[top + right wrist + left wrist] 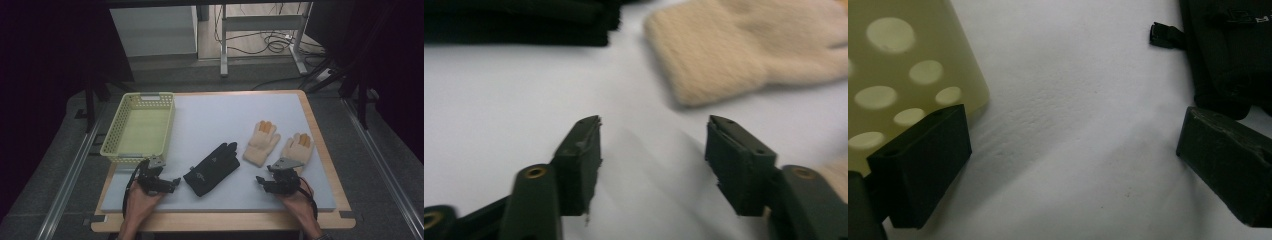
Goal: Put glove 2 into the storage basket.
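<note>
A black glove (212, 167) lies on the white mat between my two grippers. Two cream gloves with orange fingertips rest to its right, one (261, 142) nearer the middle and one (298, 147) by the mat's right side. My left gripper (175, 181) sits low at the front left with its jaws wide apart and empty (1073, 130); the black glove (1233, 50) lies just beyond its right jaw. My right gripper (259, 180) is at the front right, open and empty (655, 125), pointing at a cream glove's cuff (754, 45) with the black glove (524, 22) farther left.
A pale yellow perforated basket (140, 127) stands empty at the mat's back left; its corner (893, 75) is close beside my left gripper's left jaw. The white mat (220, 120) lies on a wooden table with bare wood along the front edge (220, 220).
</note>
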Demonstrator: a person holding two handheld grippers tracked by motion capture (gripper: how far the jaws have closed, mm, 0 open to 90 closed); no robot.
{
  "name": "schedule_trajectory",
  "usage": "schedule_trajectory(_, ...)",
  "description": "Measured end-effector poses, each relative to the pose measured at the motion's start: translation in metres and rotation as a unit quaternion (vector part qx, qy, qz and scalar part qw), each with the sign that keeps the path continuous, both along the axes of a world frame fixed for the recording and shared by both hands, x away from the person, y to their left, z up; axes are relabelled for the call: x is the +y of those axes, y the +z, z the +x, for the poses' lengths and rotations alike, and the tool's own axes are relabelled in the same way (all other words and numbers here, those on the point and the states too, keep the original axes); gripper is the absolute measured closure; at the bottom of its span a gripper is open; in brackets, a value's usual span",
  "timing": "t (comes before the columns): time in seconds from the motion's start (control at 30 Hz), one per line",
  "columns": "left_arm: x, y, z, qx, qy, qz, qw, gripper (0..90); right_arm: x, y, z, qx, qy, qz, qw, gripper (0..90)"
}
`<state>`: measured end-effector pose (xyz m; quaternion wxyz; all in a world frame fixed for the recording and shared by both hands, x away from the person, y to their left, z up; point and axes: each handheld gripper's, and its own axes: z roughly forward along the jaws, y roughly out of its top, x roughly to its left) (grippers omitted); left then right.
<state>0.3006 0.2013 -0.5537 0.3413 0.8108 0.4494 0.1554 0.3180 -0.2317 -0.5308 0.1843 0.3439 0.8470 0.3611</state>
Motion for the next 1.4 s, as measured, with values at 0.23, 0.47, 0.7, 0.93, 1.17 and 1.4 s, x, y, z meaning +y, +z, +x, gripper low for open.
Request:
schedule_trajectory(0.23, 0.002, 0.002, -0.001, -0.001, -0.012, 0.004, 0.9999, 3.2, -0.003, -0.001, 0.003, 0.009, -0.007, 0.004, 0.9999, 27.3)
schedule_trajectory(0.47, -0.003, 0.015, -0.006, 0.008, -0.046, -0.008, 0.9989, 3.4, -0.003, -0.002, 0.003, 0.009, -0.008, 0.003, 0.9999, 26.9)
schedule_trajectory(0.7, -0.024, 0.042, -0.003, 0.017, -0.098, -0.025, 0.9947, 0.4, -0.003, -0.002, 0.003, 0.009, -0.009, 0.003, 0.9999, 26.8)
schedule_trajectory(0.93, -0.07, 0.056, 0.013, 0.026, -0.145, -0.011, 0.989, 0.0, -0.003, -0.002, 0.003, 0.009, -0.009, 0.003, 0.9999, 26.8)
schedule_trajectory(1.17, -0.116, 0.045, 0.028, 0.039, -0.159, 0.008, 0.9864, 0.0, -0.003, -0.002, 0.003, 0.009, -0.008, 0.003, 0.9999, 26.7)
schedule_trajectory(1.4, -0.135, 0.03, 0.036, 0.038, -0.143, 0.068, 0.9867, 0.0, -0.003, -0.002, 0.003, 0.009, -0.008, 0.003, 0.9999, 26.6)
